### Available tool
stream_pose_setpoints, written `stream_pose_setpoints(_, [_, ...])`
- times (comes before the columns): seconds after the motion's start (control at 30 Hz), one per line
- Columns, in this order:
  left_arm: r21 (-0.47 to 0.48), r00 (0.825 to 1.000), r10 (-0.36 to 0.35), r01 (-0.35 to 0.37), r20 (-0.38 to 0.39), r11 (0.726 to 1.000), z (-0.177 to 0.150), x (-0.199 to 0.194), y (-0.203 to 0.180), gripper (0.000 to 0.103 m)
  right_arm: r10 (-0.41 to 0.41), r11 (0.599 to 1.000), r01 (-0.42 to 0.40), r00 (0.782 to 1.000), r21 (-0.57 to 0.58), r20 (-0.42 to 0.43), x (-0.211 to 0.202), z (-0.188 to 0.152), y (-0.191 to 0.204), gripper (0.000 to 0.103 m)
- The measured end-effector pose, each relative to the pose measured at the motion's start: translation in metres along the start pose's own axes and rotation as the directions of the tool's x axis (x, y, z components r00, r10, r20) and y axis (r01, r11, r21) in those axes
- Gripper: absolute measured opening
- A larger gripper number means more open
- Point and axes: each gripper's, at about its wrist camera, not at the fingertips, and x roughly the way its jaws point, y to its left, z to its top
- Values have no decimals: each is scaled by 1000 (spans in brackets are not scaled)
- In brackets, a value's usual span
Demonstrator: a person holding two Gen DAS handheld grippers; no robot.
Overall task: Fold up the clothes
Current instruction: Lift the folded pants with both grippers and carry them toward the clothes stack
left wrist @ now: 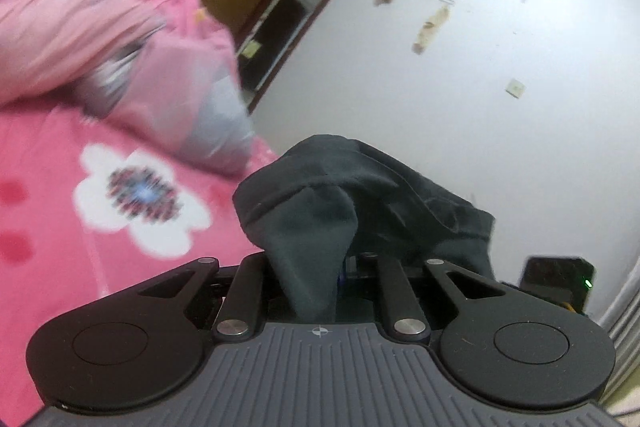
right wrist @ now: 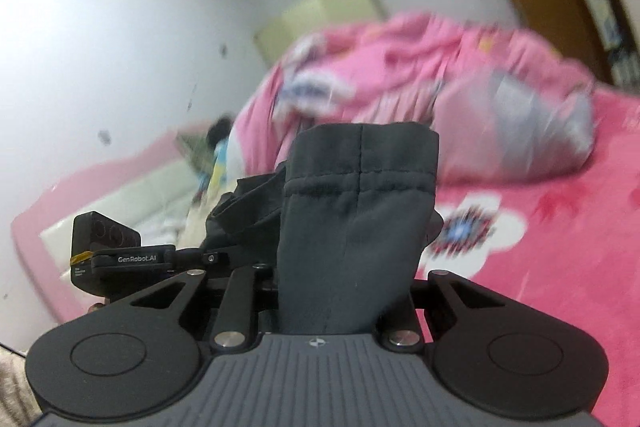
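Pinched between the closed fingers of the left gripper (left wrist: 316, 279) is a bunched fold of a dark garment (left wrist: 360, 195), which rises from the jaws and flops over forward in a loose hood. A flatter part of the same dark cloth (right wrist: 356, 219), with a stitched hem and a seam running down it, is clamped in the right gripper (right wrist: 344, 291); the fingers themselves are hidden behind the fabric, but the linkage is drawn in tight against it. The garment is thus held off the bed by both grippers, one at each end, probably so that it can be stretched out and shaken flat before a fold is made.

In the right wrist view the other device is seen just to the left, close by, with slack cloth bundled between the two. Because of that slack, the grippers would likely need to be drawn apart first.

Beyond the cloth, a pink bedsheet (left wrist: 48, 227) with a white flower print is spread, and a rumpled pink quilt (right wrist: 400, 67) is heaped at its far side, blurred by motion. A white wall (left wrist: 480, 107) stands behind.
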Motion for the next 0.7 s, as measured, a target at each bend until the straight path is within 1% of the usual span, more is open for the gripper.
stream_pose_setpoints(0.07, [29, 1000, -20, 19, 6, 999, 15, 19, -19, 13, -34, 999, 36, 997, -25, 75, -20, 10, 2, 24])
stream_pose_setpoints(0.1, [46, 999, -35, 34, 9, 998, 23, 30, -29, 12, -61, 997, 66, 992, -39, 112, -29, 16, 4, 24])
stream_pose_setpoints(0.2, [100, 996, -91, 90, 9, 991, 43, 65, -59, 12, -101, 992, 115, 974, -57, 203, -55, 38, 2, 24])
stream_pose_setpoints(0.27, [142, 991, -136, 135, -7, 981, 58, 97, -82, 13, -128, 987, 148, 955, -57, 267, -76, 54, -4, 24])
stream_pose_setpoints(0.37, [203, 980, -192, 199, -50, 959, 71, 146, -112, 13, -184, 977, 209, 925, -44, 333, -101, 74, -17, 24])
stream_pose_setpoints(0.43, [230, 969, -230, 246, -93, 942, 77, 183, -132, 12, -226, 968, 252, 902, -23, 368, -118, 86, -30, 24])
stream_pose_setpoints(0.57, [270, 936, -297, 340, -187, 901, 78, 254, -173, 12, -308, 947, 318, 852, 49, 424, -151, 100, -68, 24])
stream_pose_setpoints(0.67, [294, 910, -328, 395, -253, 870, 70, 304, -199, 13, -356, 933, 338, 820, 121, 449, -178, 107, -105, 24])
stream_pose_setpoints(0.7, [288, 899, -338, 413, -278, 864, 66, 322, -204, 13, -372, 928, 341, 809, 151, 455, -187, 109, -119, 24])
